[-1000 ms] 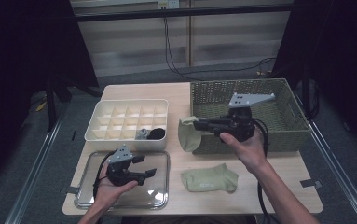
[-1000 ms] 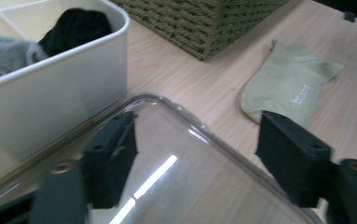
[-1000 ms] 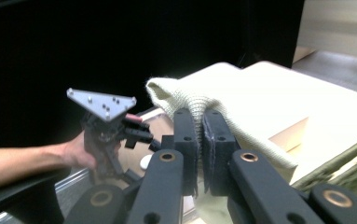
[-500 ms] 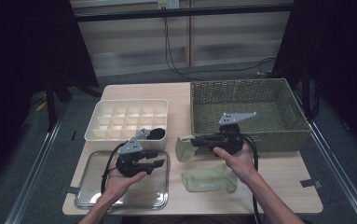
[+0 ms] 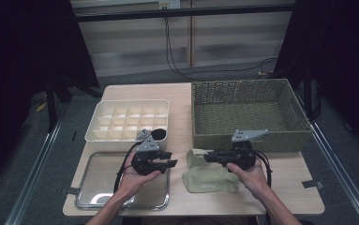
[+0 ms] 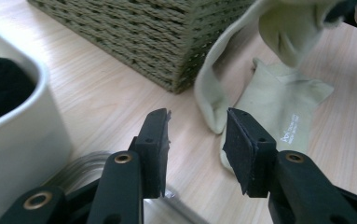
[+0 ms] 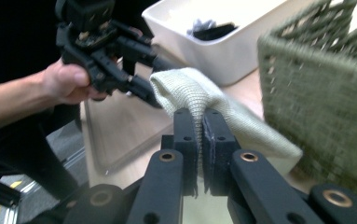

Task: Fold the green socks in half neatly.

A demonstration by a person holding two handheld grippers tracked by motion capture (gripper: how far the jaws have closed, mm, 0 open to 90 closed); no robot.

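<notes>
In the high view the right gripper (image 5: 208,157) sits just in front of the wicker basket (image 5: 247,117), its jaws pinching the edge of a pale green sock (image 5: 197,158) that hangs from them; a second, matching sock (image 5: 210,179) lies flat on the desk (image 5: 285,183) just below this gripper and beside the person's right hand (image 5: 250,171). The left gripper (image 5: 171,159) hovers a short way off, its tips pointing toward the held sock, with the metal tray (image 5: 97,183) beneath and behind it and the white compartment box (image 5: 128,119) just beyond it; a dark item (image 5: 159,134) fills the box's nearest corner cell. In the left gripper view the left gripper (image 6: 197,126) has its jaws standing apart with nothing between them; the hanging sock (image 6: 223,88) droops straight ahead of the tips, the flat sock (image 6: 283,107) lies just past the jaw on the right, the basket corner (image 6: 167,37) rises beyond, and the box wall (image 6: 22,135) stands close to the other jaw. In the right gripper view the right gripper (image 7: 200,123) is clamped on the ribbed cuff of the sock (image 7: 190,91), which bulges up above the jaws; the left gripper (image 7: 148,95) reaches in from ahead, its tip close to the cuff, with the basket (image 7: 325,107) alongside and the box (image 7: 218,42) farther on.
</notes>
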